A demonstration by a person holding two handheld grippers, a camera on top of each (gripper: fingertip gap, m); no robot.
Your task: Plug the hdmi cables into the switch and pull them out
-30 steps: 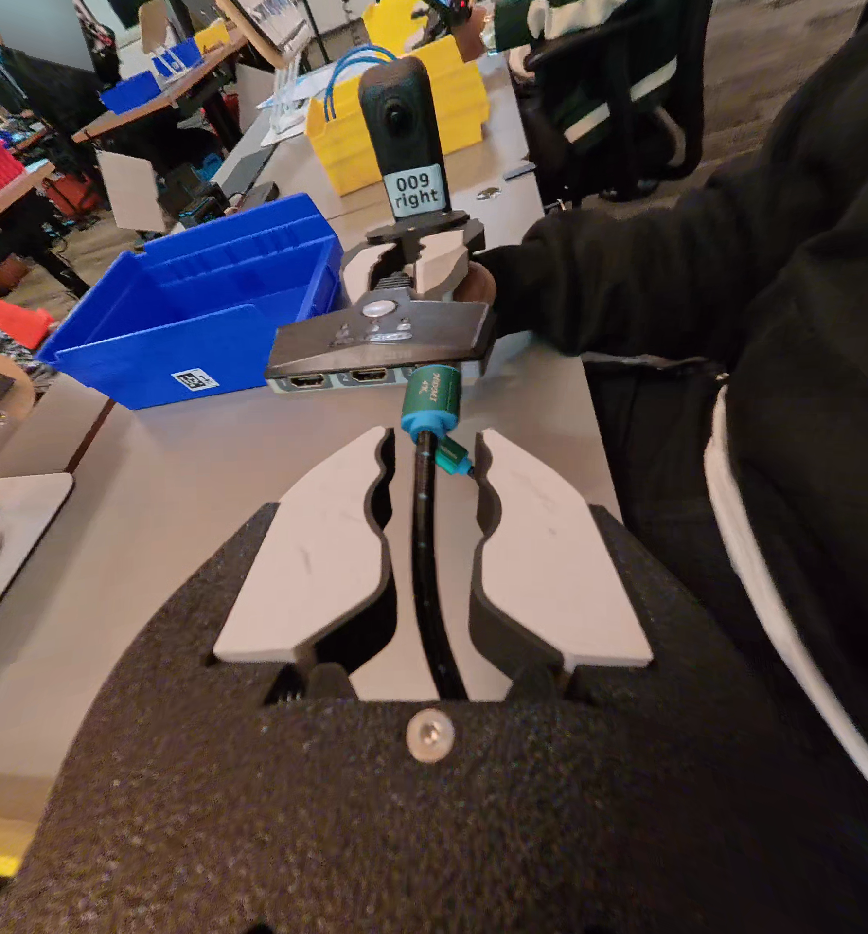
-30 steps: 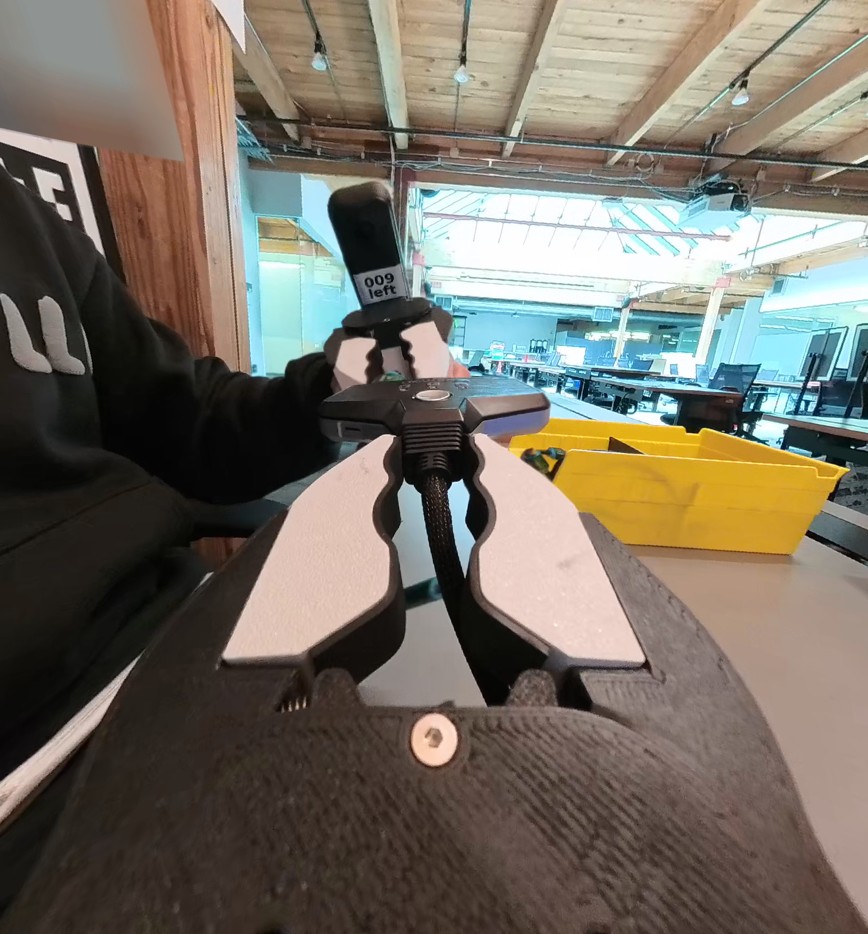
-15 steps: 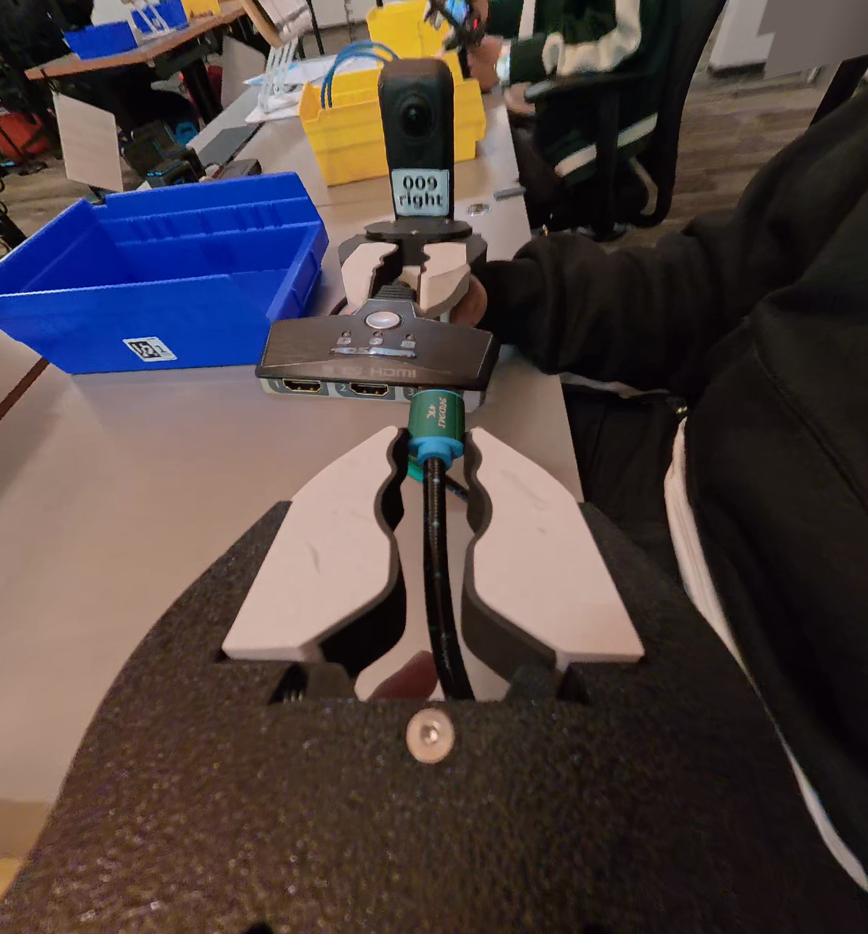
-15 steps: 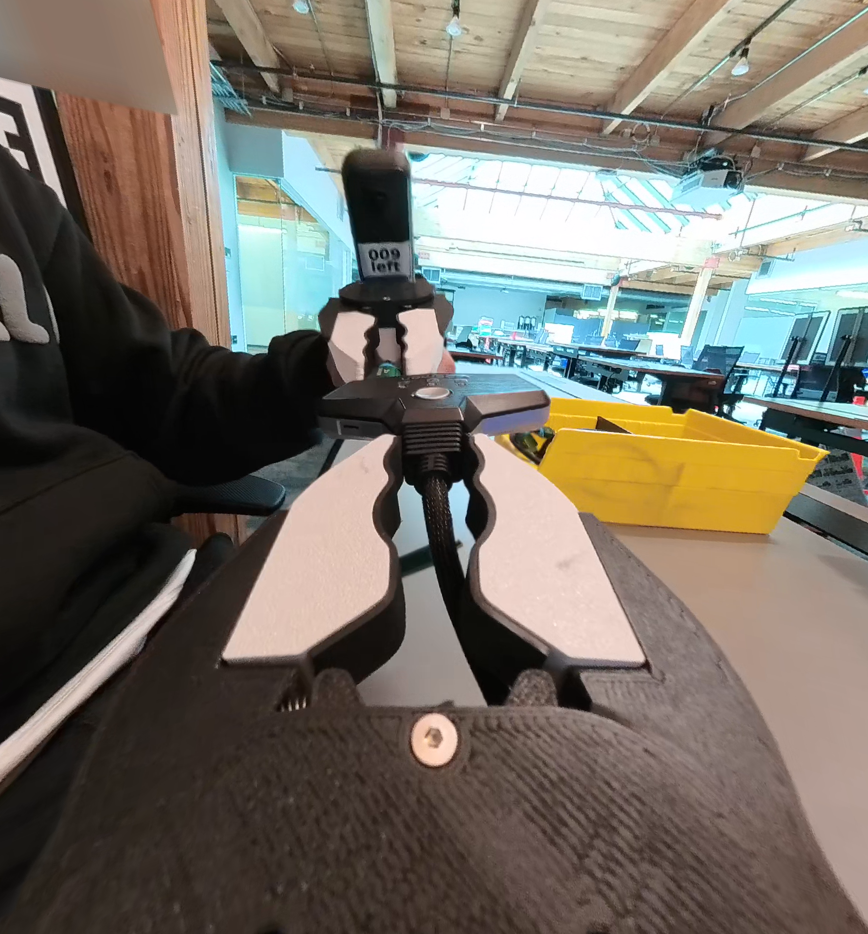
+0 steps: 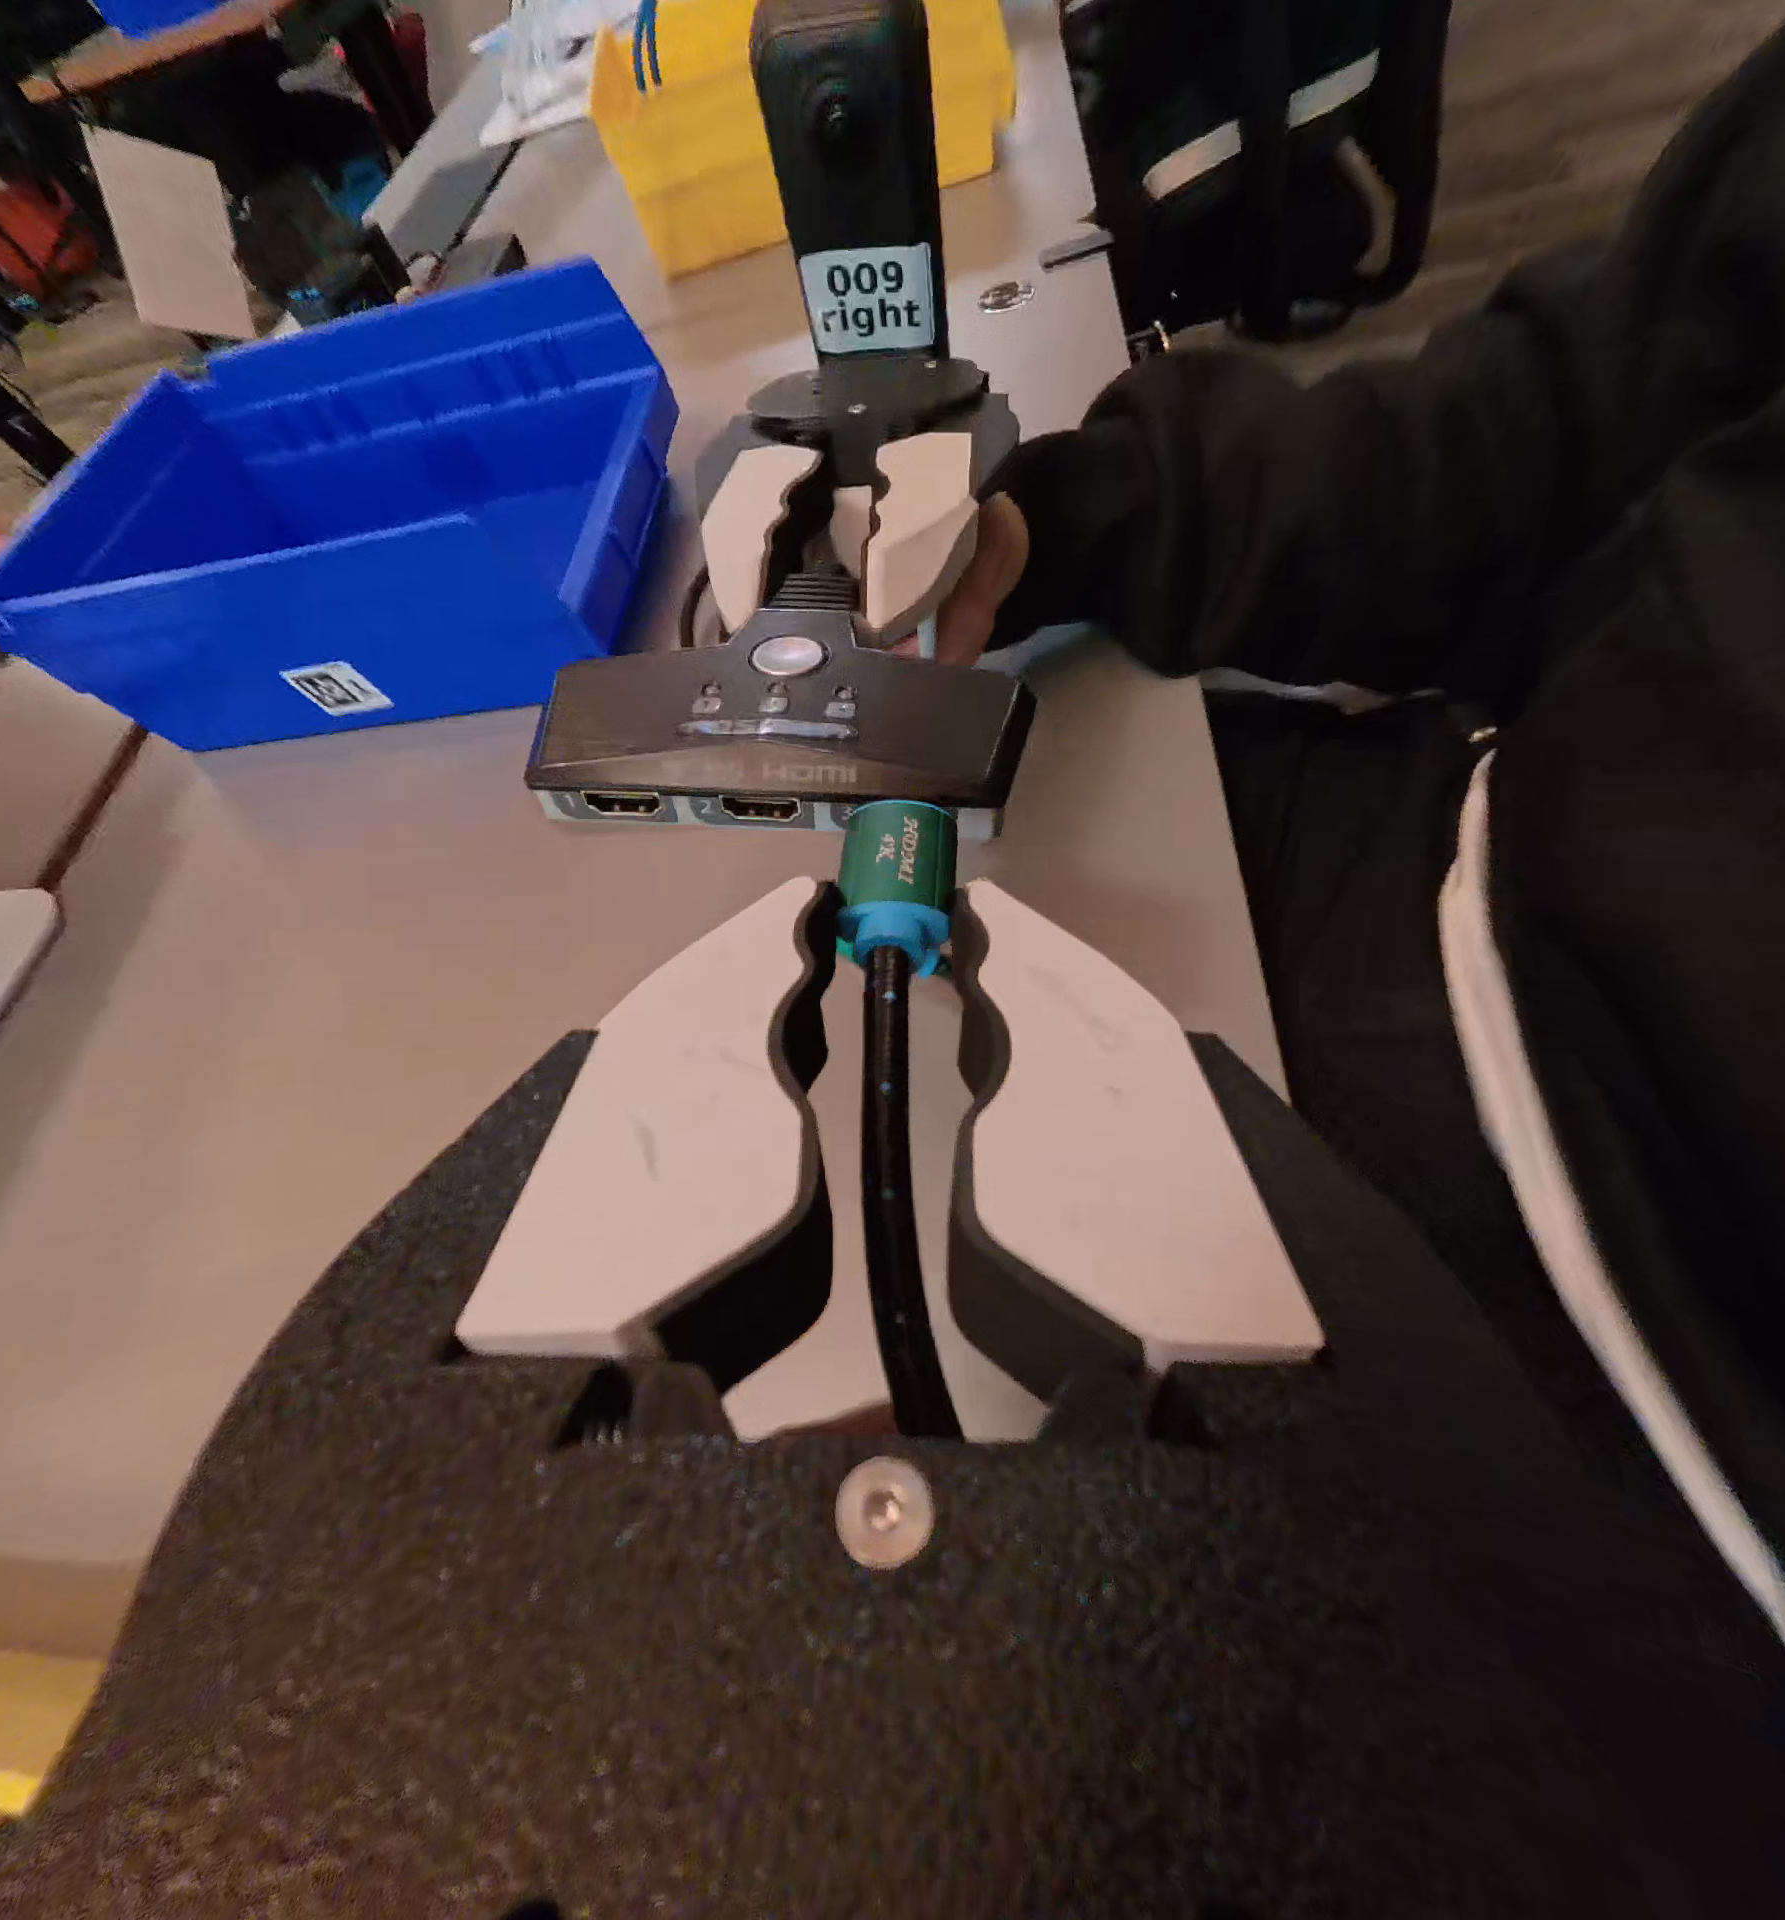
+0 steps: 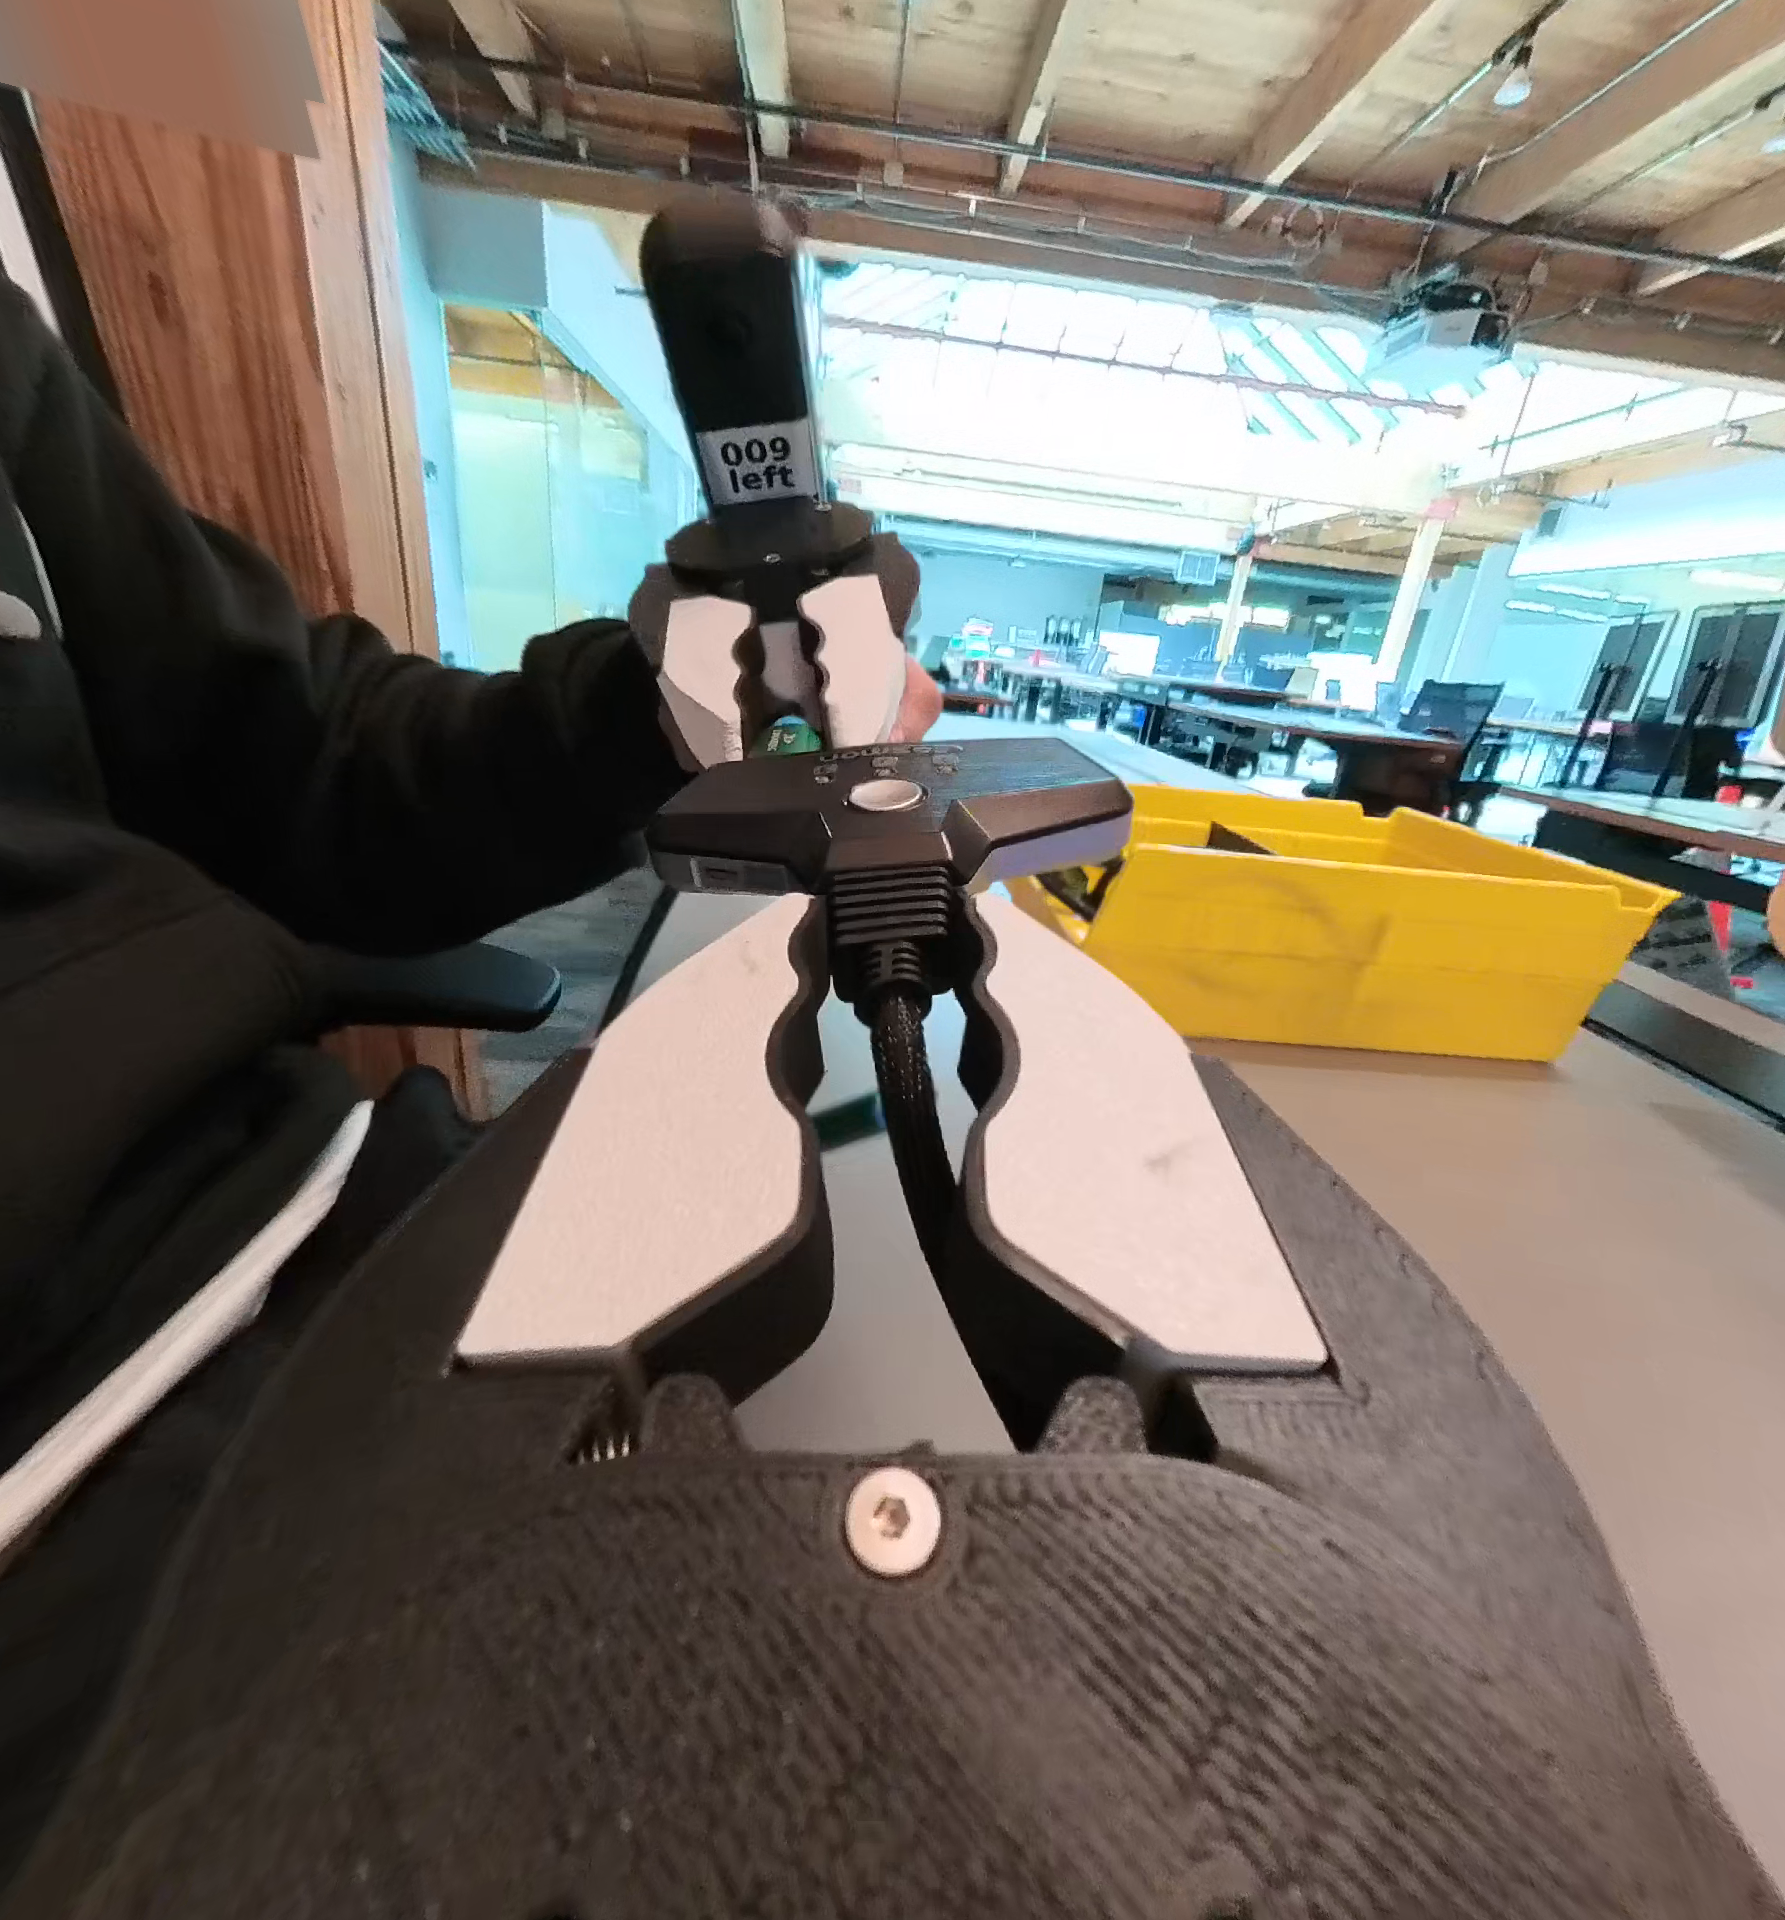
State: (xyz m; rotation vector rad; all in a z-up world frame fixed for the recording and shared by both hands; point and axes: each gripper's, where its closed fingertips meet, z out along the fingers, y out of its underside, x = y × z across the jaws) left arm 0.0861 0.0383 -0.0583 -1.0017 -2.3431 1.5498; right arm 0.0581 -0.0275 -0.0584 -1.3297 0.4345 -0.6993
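A: Left wrist view. Left hand-held gripper (image 5: pixel 893 914) closed to a narrow gap around the blue collar of the green metal HDMI plug (image 5: pixel 898 844), black braided cable (image 5: pixel 898 1195) running back between the fingers. Plug seated in the right-hand port of the flat black HDMI switch (image 5: pixel 779 732); two ports beside it vacant. Switch held off the grey counter (image 5: pixel 296 987), in front of a blue plastic bin (image 5: pixel 337 499).

B: Far side of the switch?

A: Right hand-held gripper (image 5: pixel 834 566) clamped at the switch's rear cable stub.

B: Right wrist view?

A: Right hand-held gripper (image 6: pixel 888 935) nearly closed on the ribbed black strain relief (image 6: pixel 888 899) of the switch (image 6: pixel 888 805), its braided lead (image 6: pixel 914 1081) trailing down between the fingers. Left hand-held gripper (image 6: pixel 776 712) visible beyond, green plug (image 6: pixel 784 736) barely showing. Yellow plastic bin (image 6: pixel 1335 935) on the counter to the right.

B: Hazards from here?

A: Likely three. Grip on the collar rather than the plug body: possible slip along the cable under pull. Off-axis pull: possible binding in the port. Restraint only at the strain relief: possible twist of the switch, or strain on its lead.
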